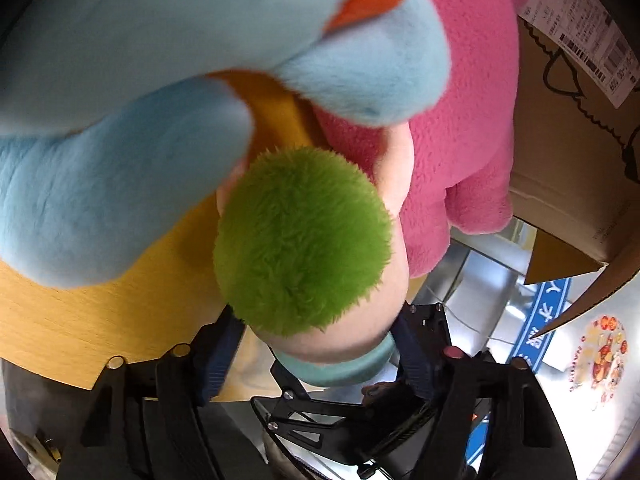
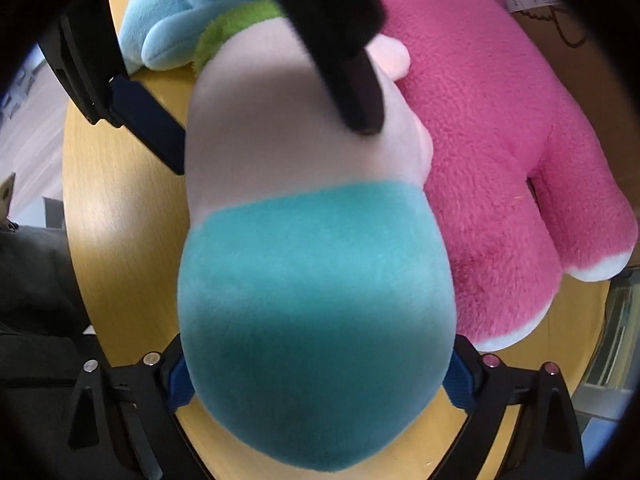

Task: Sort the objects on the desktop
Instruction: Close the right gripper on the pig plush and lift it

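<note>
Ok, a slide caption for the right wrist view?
Both grippers straddle a pale-pink-and-teal plush toy beside a big magenta plush bear.

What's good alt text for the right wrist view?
A plush toy with a teal lower body, pale pink upper part and green tuft fills the frame, wedged between the right gripper fingers. The left gripper straddles its upper end. A big pink plush lies beside it, a light blue plush behind, on a wooden table.

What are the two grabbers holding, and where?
One soft toy, it seems: the left gripper pinches its pale middle, the right gripper its teal end.
</note>
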`<action>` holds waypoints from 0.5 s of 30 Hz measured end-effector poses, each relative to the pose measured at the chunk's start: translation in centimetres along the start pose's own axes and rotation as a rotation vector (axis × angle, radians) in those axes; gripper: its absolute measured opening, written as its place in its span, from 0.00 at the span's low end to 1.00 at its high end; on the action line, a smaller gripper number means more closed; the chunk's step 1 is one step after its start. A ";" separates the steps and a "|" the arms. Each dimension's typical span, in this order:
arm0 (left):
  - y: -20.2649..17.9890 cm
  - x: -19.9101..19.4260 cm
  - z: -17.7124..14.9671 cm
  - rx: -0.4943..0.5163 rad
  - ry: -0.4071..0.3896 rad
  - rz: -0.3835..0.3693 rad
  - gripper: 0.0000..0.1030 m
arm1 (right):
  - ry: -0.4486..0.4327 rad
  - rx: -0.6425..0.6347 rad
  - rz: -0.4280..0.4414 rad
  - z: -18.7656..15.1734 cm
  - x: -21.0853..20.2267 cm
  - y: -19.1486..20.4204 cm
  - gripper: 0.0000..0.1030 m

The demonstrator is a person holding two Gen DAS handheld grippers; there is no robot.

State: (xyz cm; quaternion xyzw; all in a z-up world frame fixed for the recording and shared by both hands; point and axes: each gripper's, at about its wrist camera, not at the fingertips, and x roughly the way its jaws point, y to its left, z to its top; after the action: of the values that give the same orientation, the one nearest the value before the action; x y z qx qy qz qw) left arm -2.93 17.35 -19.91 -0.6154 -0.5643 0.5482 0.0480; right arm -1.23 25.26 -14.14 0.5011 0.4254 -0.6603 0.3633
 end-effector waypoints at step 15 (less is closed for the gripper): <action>-3.9 5.3 0.7 0.073 0.007 0.243 0.87 | -0.027 0.012 0.103 1.4 -1.7 0.1 0.84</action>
State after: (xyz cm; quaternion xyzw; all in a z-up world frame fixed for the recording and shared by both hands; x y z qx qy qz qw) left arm -7.21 22.27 -20.83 -0.6791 -0.4650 0.5679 0.0055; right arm -1.26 24.03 -12.37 0.5156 0.3901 -0.6501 0.3992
